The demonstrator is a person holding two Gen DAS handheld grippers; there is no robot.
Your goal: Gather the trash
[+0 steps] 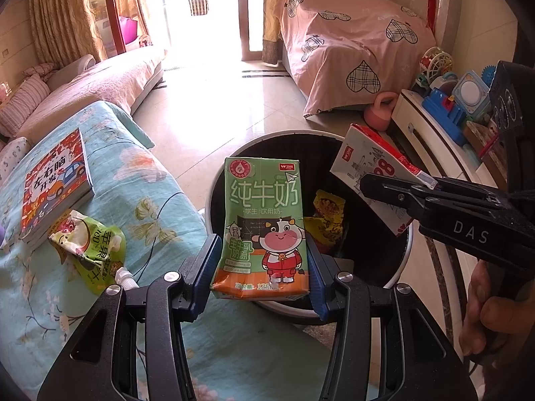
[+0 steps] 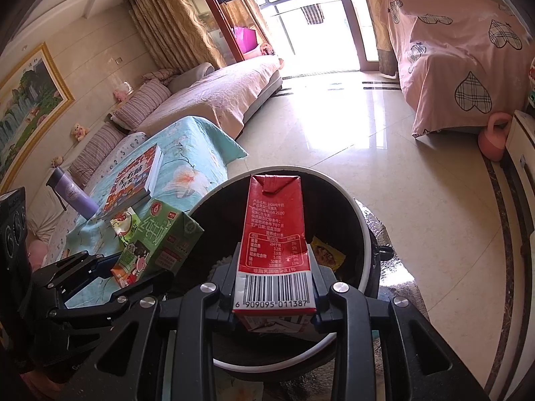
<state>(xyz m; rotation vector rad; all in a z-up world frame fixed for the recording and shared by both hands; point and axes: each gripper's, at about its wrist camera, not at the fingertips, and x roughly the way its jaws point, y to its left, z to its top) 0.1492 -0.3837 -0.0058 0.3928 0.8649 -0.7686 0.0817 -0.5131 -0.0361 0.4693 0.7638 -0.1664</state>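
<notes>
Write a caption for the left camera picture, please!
Left hand-held gripper holds green milk carton above trash bin.

Glossy printed cardboard cartons (image 1: pixel 264 227) (image 2: pixel 276 240), a crinkled shiny foil pouch (image 1: pixel 88 250), floral cotton cloth (image 1: pixel 160 200) on the tabletop, polished stone floor (image 1: pixel 214 107), matt black plastic bin (image 2: pixel 364 244).

Daylight enters through the balcony glass door (image 1: pixel 204 6), strongly overexposed in both views; detail beyond the panes is mostly lost. A wide glare patch washes out the glossy tiled floor (image 2: pixel 334 140) in front of it. Room interior evenly bright, warm cast. Inside of the trash bin (image 1: pixel 398 260) is dark, contents dim. Print on the green milk carton (image 1: pixel 264 224) and red milk carton (image 2: pixel 274 250) is sharp. Fisheye bending is heavy toward the edges; black vignette in the corners. No motion blur.
</notes>
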